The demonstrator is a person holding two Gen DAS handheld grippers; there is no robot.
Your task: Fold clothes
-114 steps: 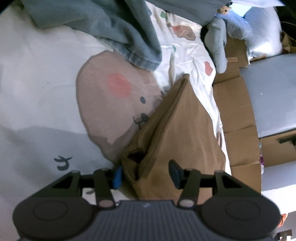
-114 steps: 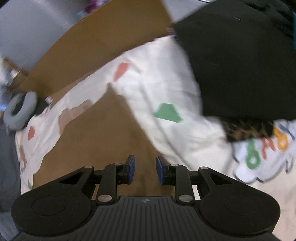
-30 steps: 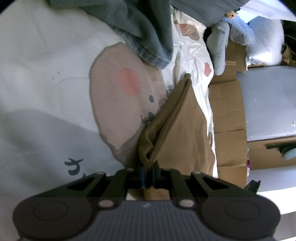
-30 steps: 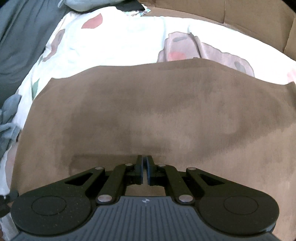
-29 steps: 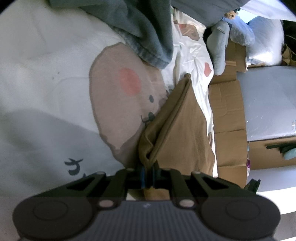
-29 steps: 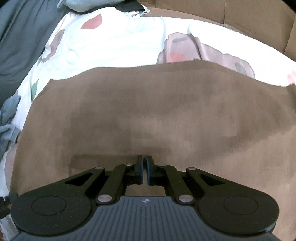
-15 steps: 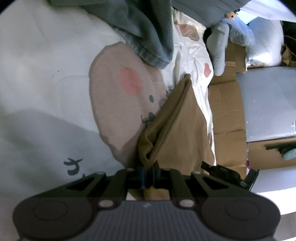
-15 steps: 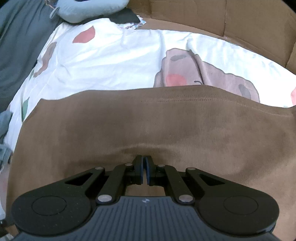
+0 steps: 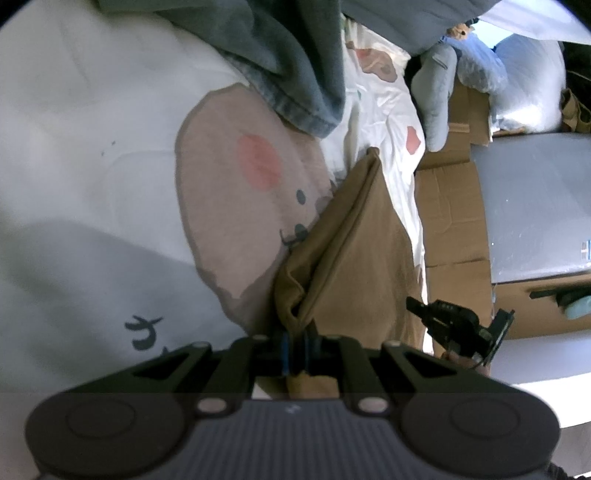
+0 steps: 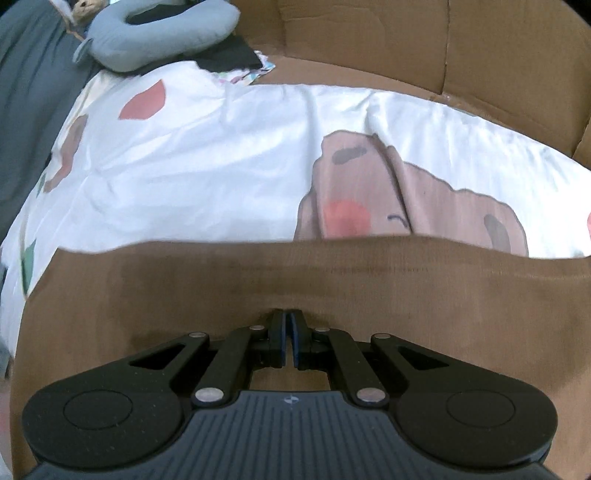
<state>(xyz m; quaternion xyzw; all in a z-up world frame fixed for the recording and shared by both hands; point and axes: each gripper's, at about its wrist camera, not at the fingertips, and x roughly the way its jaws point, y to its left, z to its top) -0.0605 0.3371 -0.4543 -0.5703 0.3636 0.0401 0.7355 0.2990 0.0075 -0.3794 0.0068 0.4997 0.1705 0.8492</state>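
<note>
A brown garment [image 9: 354, 258] lies on a white bedsheet printed with a cartoon bear. My left gripper [image 9: 297, 345] is shut on its near bunched corner, where the cloth folds up between the blue pads. In the right wrist view the same brown garment [image 10: 332, 288] spreads wide below the camera, its far hem running straight across the sheet. My right gripper [image 10: 289, 332] is shut on the cloth's near edge. The right gripper [image 9: 448, 321] also shows in the left wrist view, at the garment's right side by the bed edge.
A grey-blue garment [image 9: 291, 66] lies heaped at the far side of the bed. A blue neck pillow [image 10: 162, 33] rests at the head end. Cardboard panels [image 10: 424, 48] wall the bed's far side. A grey surface [image 9: 535, 206] stands beyond the cardboard.
My right gripper has drawn the brown cloth toward the camera, baring more of the sheet and its bear print. It has come into the left wrist view at the right. The left gripper stays put.
</note>
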